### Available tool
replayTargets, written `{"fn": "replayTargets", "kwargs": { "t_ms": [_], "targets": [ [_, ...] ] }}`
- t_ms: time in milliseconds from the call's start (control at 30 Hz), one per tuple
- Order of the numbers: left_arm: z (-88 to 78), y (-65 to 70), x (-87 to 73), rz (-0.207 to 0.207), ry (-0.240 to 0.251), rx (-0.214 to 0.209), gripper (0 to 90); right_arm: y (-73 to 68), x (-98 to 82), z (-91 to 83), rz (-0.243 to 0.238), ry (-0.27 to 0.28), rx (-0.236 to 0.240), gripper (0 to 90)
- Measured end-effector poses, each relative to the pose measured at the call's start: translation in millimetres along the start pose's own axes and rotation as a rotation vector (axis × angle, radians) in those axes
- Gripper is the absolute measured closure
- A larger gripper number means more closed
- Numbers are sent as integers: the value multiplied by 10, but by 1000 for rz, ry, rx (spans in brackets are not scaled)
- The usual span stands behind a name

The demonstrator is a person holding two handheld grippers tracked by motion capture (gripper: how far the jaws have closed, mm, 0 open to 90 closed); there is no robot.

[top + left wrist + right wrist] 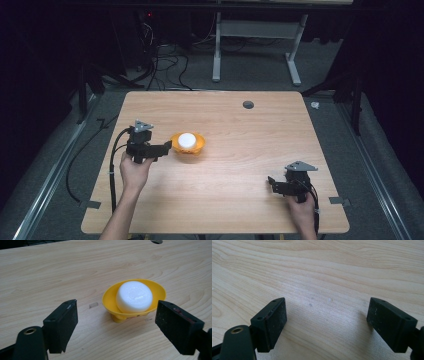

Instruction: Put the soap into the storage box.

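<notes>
Nearest, at about five o'clock on the wooden table (240, 200): right gripper (272, 184), held in a hand (301, 212), jaws spread wide in the right gripper view, nothing between them but bare wood grain, pads clear of any object. Farther in, at about nine o'clock: left gripper (169, 145), gripped by the other hand (134, 171), jaws likewise released and set wide apart, grasping nothing. Just beyond those jaws in the left gripper view: yellow dish (110, 298) standing upright on the table, a white round block (134, 296) sitting inside it; right jaw close beside the dish rim, left jaw well apart from it, contact not certain. Farthest, toward twelve o'clock: a dark round cable hole (248, 104) near the far table edge.
</notes>
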State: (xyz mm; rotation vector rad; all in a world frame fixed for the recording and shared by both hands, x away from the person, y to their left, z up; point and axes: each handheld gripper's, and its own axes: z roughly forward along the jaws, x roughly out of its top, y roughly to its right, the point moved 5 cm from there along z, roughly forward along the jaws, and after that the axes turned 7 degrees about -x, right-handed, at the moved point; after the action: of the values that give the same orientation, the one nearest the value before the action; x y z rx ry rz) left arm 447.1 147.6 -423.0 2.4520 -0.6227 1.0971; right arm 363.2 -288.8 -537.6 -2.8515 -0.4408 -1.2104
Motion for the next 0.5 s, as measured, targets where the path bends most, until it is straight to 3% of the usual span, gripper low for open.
{"fn": "replayTargets", "kwargs": {
  "t_ms": [500],
  "targets": [
    [-156, -47, -141, -12, 17, 9, 190, -2, 0, 0, -1, 0, 1, 172]
  ]
}}
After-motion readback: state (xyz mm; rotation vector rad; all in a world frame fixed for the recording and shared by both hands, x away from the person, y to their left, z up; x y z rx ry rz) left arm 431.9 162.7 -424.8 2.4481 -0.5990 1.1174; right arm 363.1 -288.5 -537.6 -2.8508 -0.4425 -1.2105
